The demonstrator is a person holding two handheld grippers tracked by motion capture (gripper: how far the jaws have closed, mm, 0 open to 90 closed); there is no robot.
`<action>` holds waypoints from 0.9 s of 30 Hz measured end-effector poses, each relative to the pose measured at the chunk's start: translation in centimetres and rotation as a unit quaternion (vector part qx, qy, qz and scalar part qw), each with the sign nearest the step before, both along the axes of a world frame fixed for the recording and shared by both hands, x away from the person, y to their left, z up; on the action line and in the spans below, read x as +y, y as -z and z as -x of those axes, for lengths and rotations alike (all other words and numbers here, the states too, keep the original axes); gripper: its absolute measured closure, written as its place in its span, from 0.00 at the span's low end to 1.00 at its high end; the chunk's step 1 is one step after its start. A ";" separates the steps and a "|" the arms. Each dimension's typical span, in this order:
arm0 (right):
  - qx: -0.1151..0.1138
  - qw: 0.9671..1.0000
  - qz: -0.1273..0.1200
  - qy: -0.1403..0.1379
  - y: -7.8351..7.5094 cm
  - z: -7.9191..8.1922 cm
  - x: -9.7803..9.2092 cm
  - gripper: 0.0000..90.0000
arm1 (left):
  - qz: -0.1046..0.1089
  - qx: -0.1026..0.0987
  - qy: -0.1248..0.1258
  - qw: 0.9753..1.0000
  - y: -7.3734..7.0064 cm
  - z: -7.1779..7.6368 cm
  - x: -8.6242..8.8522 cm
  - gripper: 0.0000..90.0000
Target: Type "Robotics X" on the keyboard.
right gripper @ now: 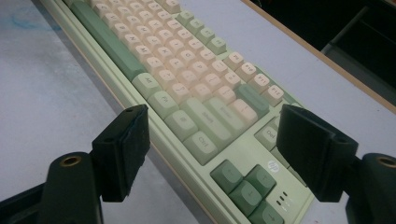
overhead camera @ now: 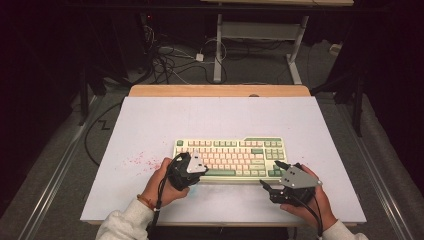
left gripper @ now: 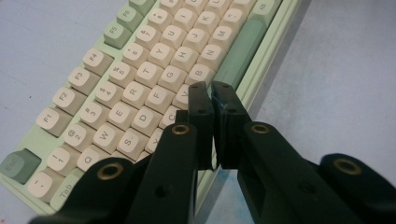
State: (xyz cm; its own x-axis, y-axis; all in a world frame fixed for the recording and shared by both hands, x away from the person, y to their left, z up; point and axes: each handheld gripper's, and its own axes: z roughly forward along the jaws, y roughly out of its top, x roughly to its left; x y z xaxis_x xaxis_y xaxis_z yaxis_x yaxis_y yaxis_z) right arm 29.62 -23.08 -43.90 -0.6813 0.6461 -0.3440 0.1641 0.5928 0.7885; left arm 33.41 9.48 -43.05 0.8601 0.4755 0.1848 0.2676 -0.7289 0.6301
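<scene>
A pale green keyboard with cream and green keys lies near the front of the white table. My left gripper hovers over its front left part; in the left gripper view its jaws are pressed together above the lower letter rows with nothing between them. My right gripper sits off the keyboard's front right corner. Its jaws stand wide apart, and in the right gripper view the keyboard runs between them, with the arrow keys closest.
Pink-red stains mark the table surface left of the keyboard. The table's wooden far edge borders a floor with tangled cables and a desk frame. Bare table surface stretches behind the keyboard.
</scene>
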 end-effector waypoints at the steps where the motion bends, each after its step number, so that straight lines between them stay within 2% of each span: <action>1: 0.000 1.000 0.001 0.000 0.0 0.0 0.0 0.29 | 0.000 0.001 -0.001 1.000 0.1 -0.1 0.0 0.94; 8: 0.004 1.000 0.003 -0.001 0.1 -0.1 0.0 0.29 | -0.005 0.007 -0.008 1.000 0.5 -1.0 0.0 0.94; 16: 0.005 1.000 0.004 0.001 0.1 -0.1 -0.1 0.29 | -0.017 0.013 -0.007 1.000 1.0 -1.3 -0.2 0.94; 27: 0.007 1.000 0.005 0.001 0.2 -0.1 0.0 0.30 | -0.021 0.020 -0.008 1.000 1.3 -1.6 0.0 0.93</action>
State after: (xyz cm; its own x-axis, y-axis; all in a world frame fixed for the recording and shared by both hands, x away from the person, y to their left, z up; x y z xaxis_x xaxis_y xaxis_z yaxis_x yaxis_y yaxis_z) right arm 29.75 -23.13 -44.06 -0.6848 0.6437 -0.3416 0.1755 0.6007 0.7800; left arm 35.01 9.47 -44.35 0.8596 0.4815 0.1708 0.3032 -0.7500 0.5879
